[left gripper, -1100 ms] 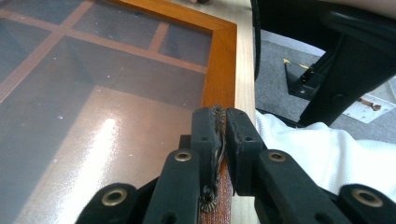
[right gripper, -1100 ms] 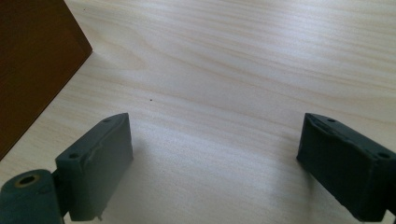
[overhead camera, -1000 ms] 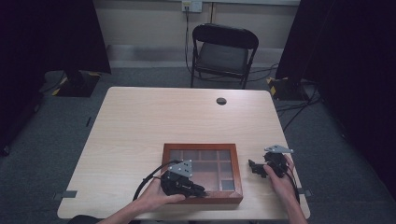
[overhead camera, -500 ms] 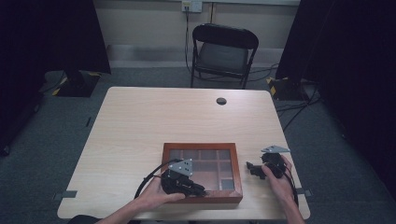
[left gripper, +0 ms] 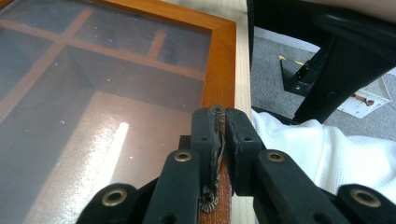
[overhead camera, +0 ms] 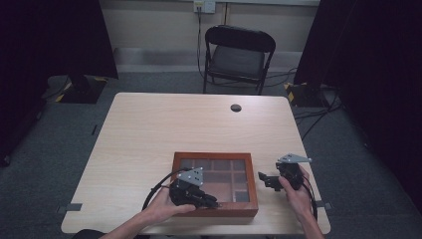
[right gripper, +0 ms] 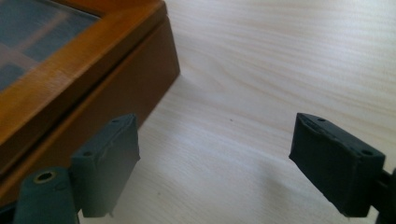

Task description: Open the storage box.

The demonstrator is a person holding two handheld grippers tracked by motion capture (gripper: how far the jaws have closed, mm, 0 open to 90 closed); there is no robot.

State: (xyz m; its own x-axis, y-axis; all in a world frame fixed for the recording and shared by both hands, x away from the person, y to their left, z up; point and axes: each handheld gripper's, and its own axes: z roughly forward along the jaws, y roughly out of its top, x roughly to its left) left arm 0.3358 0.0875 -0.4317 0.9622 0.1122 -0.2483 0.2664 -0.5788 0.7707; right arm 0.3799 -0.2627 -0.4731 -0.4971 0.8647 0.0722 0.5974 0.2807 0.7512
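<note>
While the high view looks down on the table (overhead camera: 149, 129), the box (overhead camera: 215, 185) sits near its front edge, wooden frame, glass lid, dividers visible through the pane. Left gripper (overhead camera: 211, 203) rests on the box's front rim, jaws closed there. Right gripper (overhead camera: 261, 175) hangs just right of the box, apart from it, jaws spread; they have just been closing a little, nothing between them. A chair (overhead camera: 239, 55) stands beyond the far edge. A dark round grommet (overhead camera: 236, 107) sits in the tabletop near that edge. No readable writing anywhere.

Left gripper view: left gripper (left gripper: 221, 125) is clamped on a small ornate metal clasp (left gripper: 217, 112) at the lid's frame. Box (left gripper: 220, 56) lid looks flat, compartments dim under the glass. White cloth (left gripper: 327, 154) lies off the table edge.

Right gripper view: right gripper (right gripper: 212, 154) stands wide, bare tabletop (right gripper: 280, 60) between the pads. Box (right gripper: 93, 70) corner is just beside one finger (right gripper: 109, 163), not touching as far as the frame shows. No labels.
</note>
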